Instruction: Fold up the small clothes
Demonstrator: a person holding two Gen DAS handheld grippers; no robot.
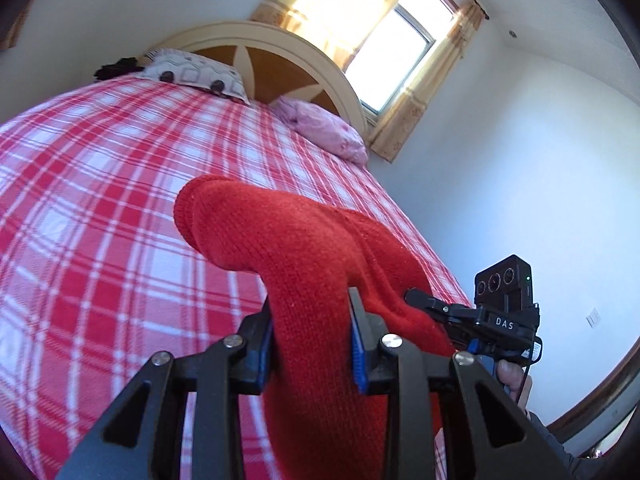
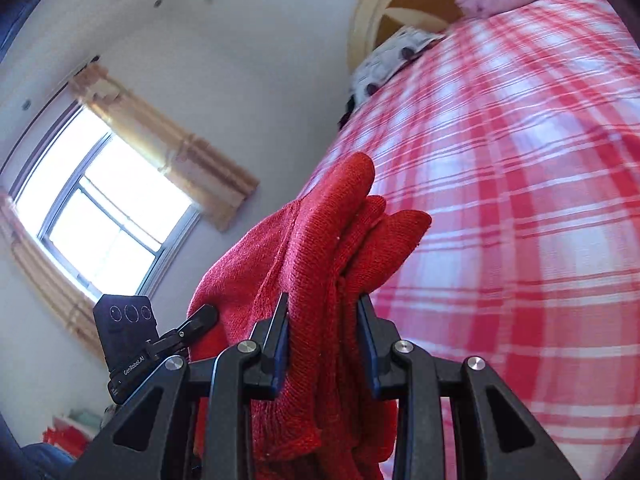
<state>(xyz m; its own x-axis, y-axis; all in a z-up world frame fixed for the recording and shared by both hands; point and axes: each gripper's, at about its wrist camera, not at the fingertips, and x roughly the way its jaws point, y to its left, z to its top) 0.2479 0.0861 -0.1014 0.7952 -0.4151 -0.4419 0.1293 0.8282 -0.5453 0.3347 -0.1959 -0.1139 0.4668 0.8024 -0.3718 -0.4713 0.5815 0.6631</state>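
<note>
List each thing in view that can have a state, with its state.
Left gripper: shut on the glove.
Right gripper: shut on the glove.
Glove: red knit, held up off the bed between both grippers.
Bed: covered with a red checked sheet.
Curtains: drawn aside.

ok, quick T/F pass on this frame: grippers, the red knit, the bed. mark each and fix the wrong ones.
1. Both grippers are shut on the red knit garment. True: the left gripper and the right gripper each pinch it.
2. The garment lies flat on the bed. False: it is held up above the plaid bedsheet.
3. The bedsheet is plain blue. False: red and white plaid.
4. A pink pillow sits near the headboard. True.
5. The window curtains are fully drawn. False: open, with daylight coming through.
</note>
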